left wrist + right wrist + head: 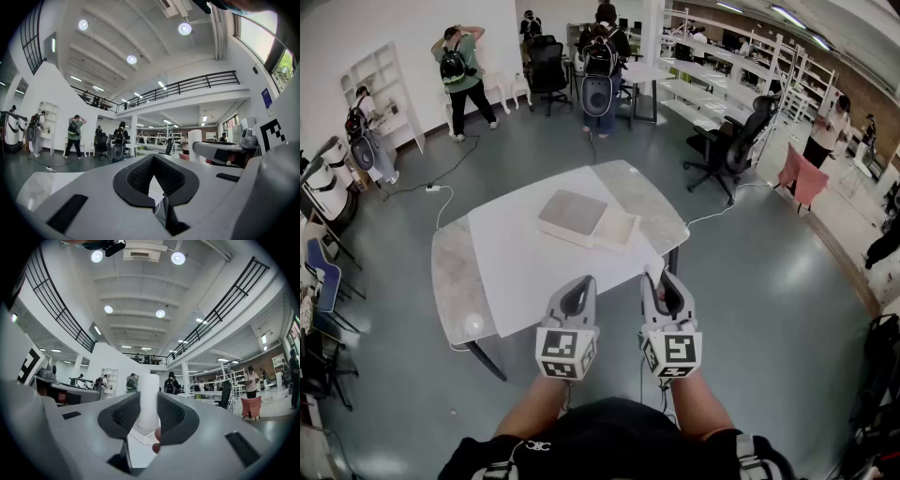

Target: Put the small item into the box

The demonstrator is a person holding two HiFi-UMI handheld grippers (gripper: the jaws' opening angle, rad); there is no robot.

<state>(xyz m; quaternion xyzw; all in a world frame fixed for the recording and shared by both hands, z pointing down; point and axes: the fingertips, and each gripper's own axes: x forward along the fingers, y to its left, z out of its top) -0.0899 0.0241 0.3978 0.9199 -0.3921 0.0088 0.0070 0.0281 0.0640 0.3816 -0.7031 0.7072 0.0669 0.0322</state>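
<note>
You hold two grippers: one left gripper (577, 286) and one right gripper (661, 279). You have one white tube (149, 394). There is one table (455, 281), one white sheet (516, 253) and one box (572, 214). Two black chairs (741, 141) and one pink chair (802, 176) stand around. The people (461, 66) are too small to count.

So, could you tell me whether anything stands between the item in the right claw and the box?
Nothing visible does. The right claw holds the item at the near edge of the table; only bare sheet lies between it and the box.
</note>
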